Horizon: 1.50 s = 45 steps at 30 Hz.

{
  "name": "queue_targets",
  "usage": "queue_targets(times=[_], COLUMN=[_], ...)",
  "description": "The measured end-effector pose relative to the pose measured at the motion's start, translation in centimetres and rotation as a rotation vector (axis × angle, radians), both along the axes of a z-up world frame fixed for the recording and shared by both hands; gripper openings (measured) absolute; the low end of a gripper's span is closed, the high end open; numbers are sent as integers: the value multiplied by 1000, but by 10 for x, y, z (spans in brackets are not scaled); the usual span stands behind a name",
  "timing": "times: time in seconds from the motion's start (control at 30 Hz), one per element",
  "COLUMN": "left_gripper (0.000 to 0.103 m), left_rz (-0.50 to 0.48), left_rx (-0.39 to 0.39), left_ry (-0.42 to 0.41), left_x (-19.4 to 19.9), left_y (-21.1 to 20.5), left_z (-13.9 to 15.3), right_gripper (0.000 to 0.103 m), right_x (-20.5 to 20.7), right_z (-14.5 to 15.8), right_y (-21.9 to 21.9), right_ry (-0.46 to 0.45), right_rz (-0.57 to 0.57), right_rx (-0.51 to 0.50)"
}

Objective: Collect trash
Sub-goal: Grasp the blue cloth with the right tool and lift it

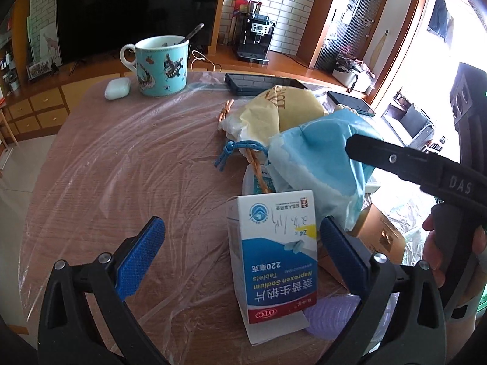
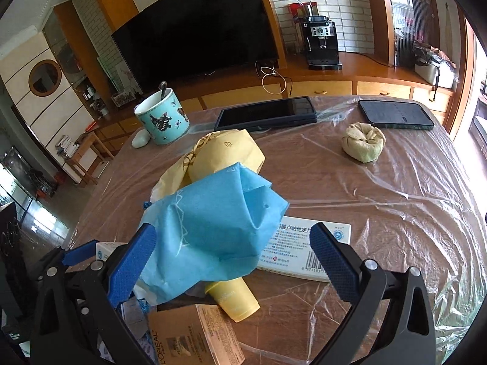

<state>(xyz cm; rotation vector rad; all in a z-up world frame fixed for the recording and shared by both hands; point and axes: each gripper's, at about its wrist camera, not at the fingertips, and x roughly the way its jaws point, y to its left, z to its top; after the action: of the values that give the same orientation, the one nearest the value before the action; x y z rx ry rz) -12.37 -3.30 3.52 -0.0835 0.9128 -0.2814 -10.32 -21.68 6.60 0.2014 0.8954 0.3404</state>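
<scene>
1. Two grippers are out over the table point(image 2: 395, 213), and both stand spread wide with nothing pinched. My left gripper point(image 1: 240, 252) straddles the white-and-blue medicine box point(image 1: 274, 258); its blue pads point(image 1: 143, 255) sit clear of the carton on either side, though the right one is near it, so I judge I am lining up a grab and have not yet closed.
2. My right gripper point(image 2: 231, 258) hangs open around the blue bag point(image 2: 213, 222), which bulges up between the fingers; whether the left pad point(image 2: 131, 261) touches it I cannot tell.
3. Taking the blue bag as the landmark: the medicine box stands upright just beside it on my near-left side, close enough to drop in, which is probably why it comes first.
4. Under the bag's near edge lie a yellow tube point(image 2: 234, 301) and a tan L'Oreal carton point(image 2: 188, 334); a flat white box with a barcode point(image 2: 307, 252) lies just behind it to the right.
5. Behind the bag, touching it, slumps a yellow paper bag point(image 2: 225, 155).
6. Well apart, toward the far right, sits a crumpled yellowish wad point(image 2: 362, 146), likely trash too.
7. Farthest off are the patterned mug point(image 2: 164, 121), a tablet point(image 2: 268, 115) and a phone point(image 2: 395, 115), which I judge are keepers.
</scene>
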Motion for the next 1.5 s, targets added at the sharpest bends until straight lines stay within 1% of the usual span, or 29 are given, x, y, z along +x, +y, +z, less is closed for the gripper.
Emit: queue_targets(times=[0.3,0.47,0.63,0.77,0.83,0.93,1.0,1.03,1.13,1.17,1.3,1.37,1.4,1.43,1.5], left_gripper=[101,102,102,102,102,101,102,102,102,102,102,102,102,102,102], left_rz=[-15,-30,-25,2,9,-4,-5,15,10,4,-3,-11,-21,-21,-24], left_rx=[-9,12,24,62,72,54,84,130,210,212,171,138,100,86,75], left_ry=[13,12,18,2,-5,-6,-13,-28,-62,-64,-43,-36,-52,-59,-42], left_x=[-2,2,9,11,10,9,9,8,7,7,9,8,6,6,9], left_y=[3,-3,-2,6,10,14,12,9,1,-1,1,3,6,6,7], left_z=[-1,-3,-9,-11,-12,-11,-11,-11,-10,-10,-11,-12,-11,-11,-11], right_gripper=[99,99,99,99,99,99,99,99,99,99,99,99,99,99,99], right_x=[8,12,16,12,11,13,15,16,15,15,17,18,18,19,21], right_z=[-10,-16,-14,-8,-7,-7,-7,-8,-6,-7,-8,-8,-8,-8,-8], right_y=[12,19,24,28,28,26,26,26,30,31,30,30,30,30,28], right_ry=[54,71,66,19,15,23,30,28,13,14,30,42,42,40,44], right_rz=[38,55,79,74,63,82,89,86,55,57,57,93,88,72,54], right_rx=[32,39,39,-29,-48,-13,6,1,-61,-64,-46,-29,-37,-54,-57])
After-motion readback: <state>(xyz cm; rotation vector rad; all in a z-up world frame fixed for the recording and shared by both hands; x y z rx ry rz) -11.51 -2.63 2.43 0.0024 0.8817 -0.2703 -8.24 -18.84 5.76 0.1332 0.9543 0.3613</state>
